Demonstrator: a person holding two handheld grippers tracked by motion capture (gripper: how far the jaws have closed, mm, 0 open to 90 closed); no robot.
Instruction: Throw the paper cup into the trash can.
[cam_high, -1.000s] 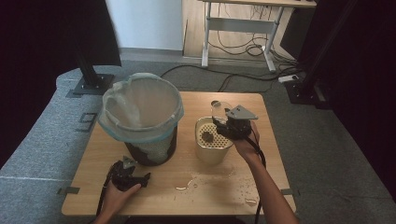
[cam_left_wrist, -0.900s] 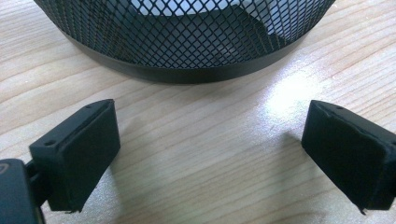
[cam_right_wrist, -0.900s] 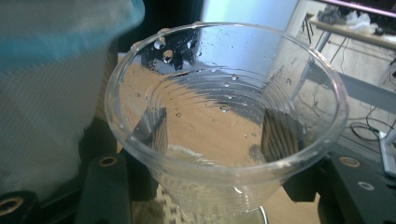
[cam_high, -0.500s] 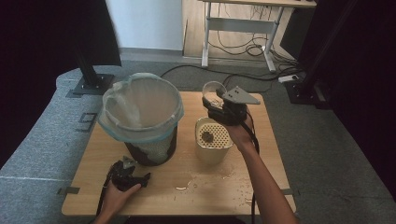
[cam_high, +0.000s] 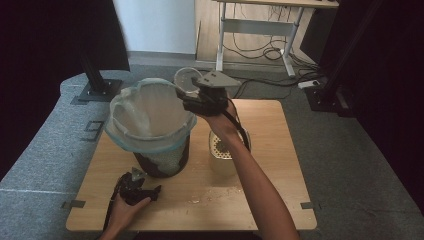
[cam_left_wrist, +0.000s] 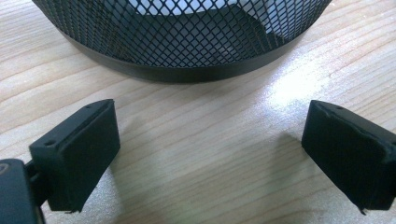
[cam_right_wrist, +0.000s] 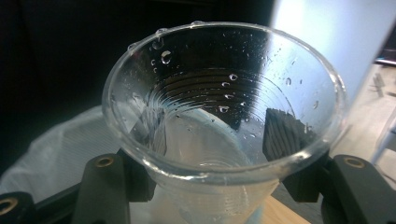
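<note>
Right gripper view has the right gripper (cam_right_wrist: 212, 179) clamped on a clear ribbed plastic cup (cam_right_wrist: 224, 116), one black jaw pressing each side of its wall below the rim, water droplets clinging inside. High view places that cup (cam_high: 186, 79) over the far rim of the black mesh bin lined with a translucent white bag (cam_high: 150, 122). Beside the bin stands a cream perforated container (cam_high: 222, 152). Left gripper (cam_left_wrist: 210, 154) rests on the wooden table (cam_left_wrist: 201, 126), jaws spread wide, nothing between them, facing the bin's base.

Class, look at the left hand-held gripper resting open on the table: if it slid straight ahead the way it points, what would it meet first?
Most likely the black mesh bin: its base stands directly ahead of the left hand-held gripper, with bare wooden table between.
</note>
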